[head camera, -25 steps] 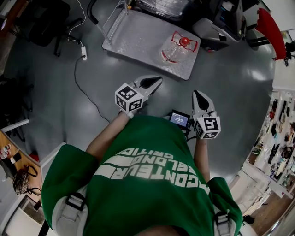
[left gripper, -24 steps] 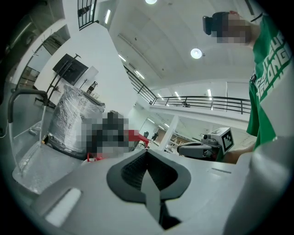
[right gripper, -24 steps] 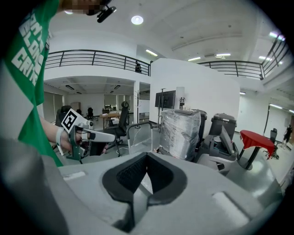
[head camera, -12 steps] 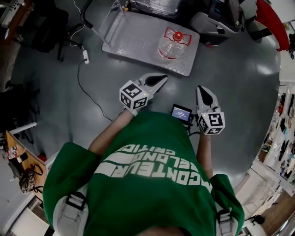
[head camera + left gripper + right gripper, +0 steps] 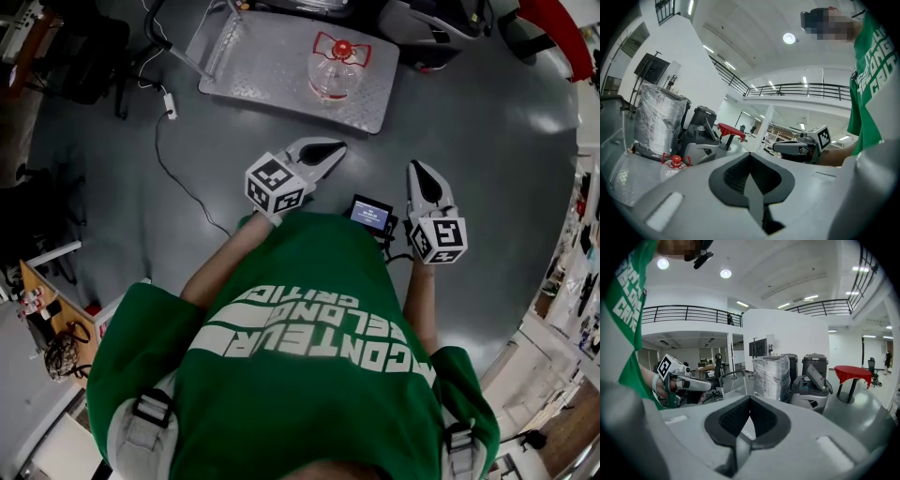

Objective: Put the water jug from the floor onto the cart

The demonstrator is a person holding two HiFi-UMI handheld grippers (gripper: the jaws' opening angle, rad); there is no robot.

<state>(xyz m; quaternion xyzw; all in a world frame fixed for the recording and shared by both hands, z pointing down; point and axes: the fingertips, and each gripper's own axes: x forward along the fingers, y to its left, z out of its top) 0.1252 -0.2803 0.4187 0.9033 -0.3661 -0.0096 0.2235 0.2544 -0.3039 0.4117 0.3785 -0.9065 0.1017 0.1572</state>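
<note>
Cart with water jug sits farther off, floor open.

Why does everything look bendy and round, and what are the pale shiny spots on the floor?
Head view: a very wide lens curves the grey floor like a bowl, and the pale spots are likely lamp glare. Left gripper view: the balcony railing bows too. Right gripper view: ceiling lamps glow white.
</note>
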